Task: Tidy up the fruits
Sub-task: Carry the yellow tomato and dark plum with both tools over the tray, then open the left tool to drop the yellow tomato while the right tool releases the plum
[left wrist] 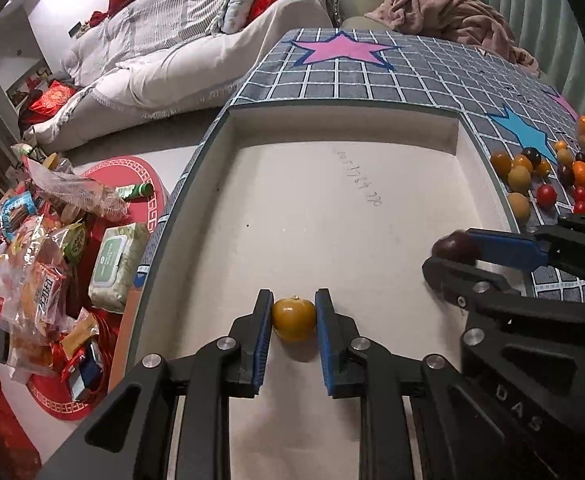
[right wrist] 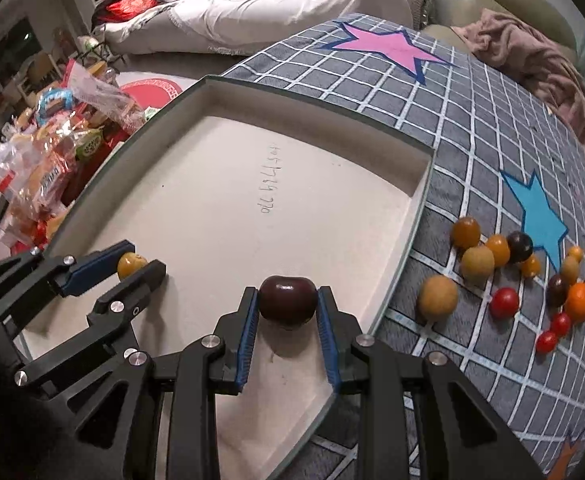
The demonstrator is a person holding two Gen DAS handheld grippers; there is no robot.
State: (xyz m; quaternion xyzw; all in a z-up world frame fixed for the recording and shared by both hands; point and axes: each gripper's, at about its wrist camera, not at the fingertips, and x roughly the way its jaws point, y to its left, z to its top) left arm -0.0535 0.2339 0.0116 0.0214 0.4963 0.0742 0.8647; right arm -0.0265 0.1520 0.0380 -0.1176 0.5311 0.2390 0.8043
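- The left gripper (left wrist: pixel 294 320) was seen clenched on a small yellow fruit (left wrist: pixel 294 319), the blue pads pressed against its two sides, low over the near part of the white tray (left wrist: pixel 332 184).
- The right gripper (right wrist: pixel 288 304) was seen grasping a dark red fruit (right wrist: pixel 288 299), held squarely between the fingertips just inside the tray's near right edge; the pads appeared to be against its sides, though how firmly could not be told.
- Both fruits were roundish, so no long axis was to be reckoned with.
- The relation judged to matter was vertical: each fruit lay straight below its jaws' line, with bare tray floor beneath; whether either touched the floor could not be told.
- The two grippers were set side by side and apart, the left towards the tray's left, so neither release seemed likely to foul the other.
- The loose fruits (right wrist: pixel 504 272) waiting on the checked cloth (right wrist: pixel 472 128) lay to the tray's right, nearer the right gripper.
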